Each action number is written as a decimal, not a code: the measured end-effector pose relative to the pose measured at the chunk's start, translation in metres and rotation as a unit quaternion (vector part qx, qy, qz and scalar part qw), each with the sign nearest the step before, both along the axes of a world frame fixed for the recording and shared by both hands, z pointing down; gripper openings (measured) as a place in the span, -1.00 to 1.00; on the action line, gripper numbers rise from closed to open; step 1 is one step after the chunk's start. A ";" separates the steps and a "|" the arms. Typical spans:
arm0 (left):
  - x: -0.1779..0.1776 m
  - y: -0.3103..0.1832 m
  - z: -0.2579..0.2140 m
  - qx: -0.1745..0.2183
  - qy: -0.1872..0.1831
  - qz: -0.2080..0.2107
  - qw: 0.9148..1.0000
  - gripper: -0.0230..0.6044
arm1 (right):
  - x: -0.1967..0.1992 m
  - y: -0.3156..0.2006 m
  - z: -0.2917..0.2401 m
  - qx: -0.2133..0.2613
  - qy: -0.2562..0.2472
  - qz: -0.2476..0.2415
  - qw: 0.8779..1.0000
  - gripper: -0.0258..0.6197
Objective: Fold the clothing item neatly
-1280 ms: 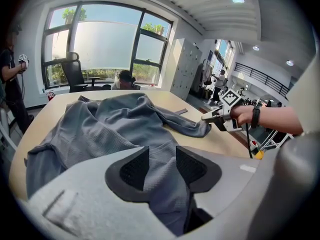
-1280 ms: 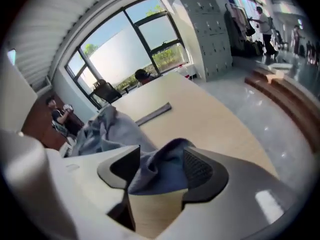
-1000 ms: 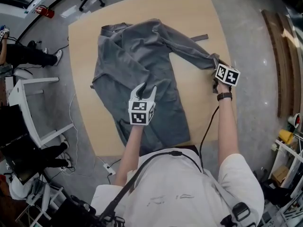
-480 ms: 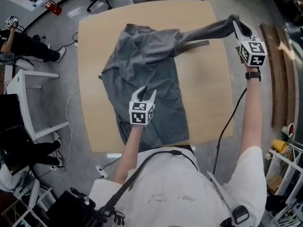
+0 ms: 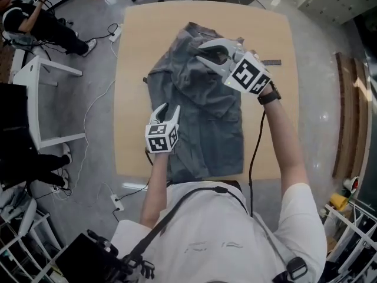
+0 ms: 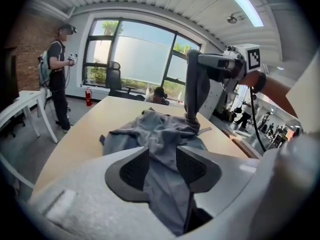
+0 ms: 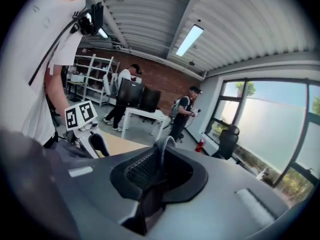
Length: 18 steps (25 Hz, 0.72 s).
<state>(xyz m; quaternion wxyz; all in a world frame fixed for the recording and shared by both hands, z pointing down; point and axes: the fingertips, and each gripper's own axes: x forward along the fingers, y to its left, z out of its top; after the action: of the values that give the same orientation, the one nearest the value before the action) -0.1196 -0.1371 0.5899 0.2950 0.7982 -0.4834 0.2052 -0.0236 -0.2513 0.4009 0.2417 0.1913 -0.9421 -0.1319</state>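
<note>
Shirt (image 5: 203,105), grey long-sleeve, lies rumpled mid-bench (image 5: 265,128), collar end far from the operator. Progress: early, est. No clean fold visible yet. R tool (image 5: 207,50) is pinched nearly closed on one sleeve (image 6: 192,91), held up over the torso and not laid down. L tool (image 5: 168,109) is at the shirt's left edge, jaws apart, cloth showing in the gap, pads not gripping AFAICT. Left to do: lay sleeve in, other sleeve, smooth, fold body. Text: none legible; no brand or label seen, only square marker patterns on the tool cubes.

left hand-held gripper (image 5: 169,108): jaws apart, low | right hand-held gripper (image 5: 203,50): raised, clamped on sleeve (image 6: 192,89)
</note>
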 end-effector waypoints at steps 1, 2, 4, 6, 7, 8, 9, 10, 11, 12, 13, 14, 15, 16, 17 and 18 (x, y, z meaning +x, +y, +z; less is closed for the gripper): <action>-0.018 0.000 0.000 -0.001 -0.002 -0.016 1.000 -0.36 | -0.032 0.010 0.022 -0.021 0.003 -0.015 1.000 -0.79; -0.035 0.000 0.001 -0.002 -0.003 -0.032 0.999 -0.36 | -0.059 0.021 0.050 -0.049 0.005 -0.027 0.998 -0.78; -0.066 0.002 0.004 -0.008 -0.008 -0.056 0.998 -0.36 | -0.099 0.045 0.118 -0.124 0.015 -0.036 0.991 -0.66; -0.092 0.004 0.009 -0.015 -0.013 -0.072 0.997 -0.36 | -0.122 0.066 0.182 -0.195 0.028 -0.023 0.980 -0.01; -0.102 0.005 0.012 -0.018 -0.016 -0.078 0.997 -0.36 | -0.129 0.075 0.202 -0.220 0.027 -0.011 0.975 0.08; -0.111 0.007 0.015 -0.021 -0.018 -0.082 0.996 -0.36 | -0.131 0.084 0.212 -0.235 0.017 0.003 0.972 0.08; -0.116 0.007 0.018 -0.024 -0.018 -0.085 0.996 -0.36 | -0.130 0.090 0.216 -0.242 0.001 0.018 0.970 0.08; -0.119 0.007 0.021 -0.027 -0.018 -0.084 0.996 -0.36 | -0.126 0.093 0.215 -0.243 -0.018 0.033 0.969 0.10; -0.119 0.006 0.024 -0.030 -0.017 -0.082 0.996 -0.36 | -0.118 0.096 0.209 -0.244 -0.039 0.049 0.968 0.13; -0.117 0.004 0.027 -0.033 -0.016 -0.078 0.996 -0.36 | -0.108 0.099 0.203 -0.249 -0.058 0.066 0.964 0.13; -0.112 0.001 0.031 -0.036 -0.014 -0.071 0.997 -0.36 | -0.095 0.101 0.198 -0.256 -0.075 0.085 0.960 0.12; -0.105 -0.002 0.034 -0.039 -0.013 -0.060 0.997 -0.36 | -0.080 0.101 0.195 -0.261 -0.086 0.106 0.956 0.11; -0.095 -0.006 0.038 -0.041 -0.015 -0.043 0.998 -0.36 | -0.063 0.100 0.195 -0.263 -0.090 0.131 0.952 0.09; -0.083 -0.010 0.041 -0.041 -0.021 -0.018 0.999 -0.36 | -0.044 0.097 0.198 -0.263 -0.088 0.159 0.947 0.06; -0.070 -0.015 0.045 -0.042 -0.031 0.012 0.999 -0.36 | -0.025 0.093 0.203 -0.264 -0.083 0.188 0.942 0.03; -0.057 -0.020 0.049 -0.044 -0.042 0.042 0.997 -0.36 | -0.007 0.088 0.209 -0.266 -0.078 0.218 0.936 -0.02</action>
<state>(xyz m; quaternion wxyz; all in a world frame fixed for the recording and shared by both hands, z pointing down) -0.1770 -0.1570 0.6393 0.3005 0.7948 -0.4518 0.2719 -0.0304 -0.1636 0.6097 0.2319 0.3303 -0.8941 0.1944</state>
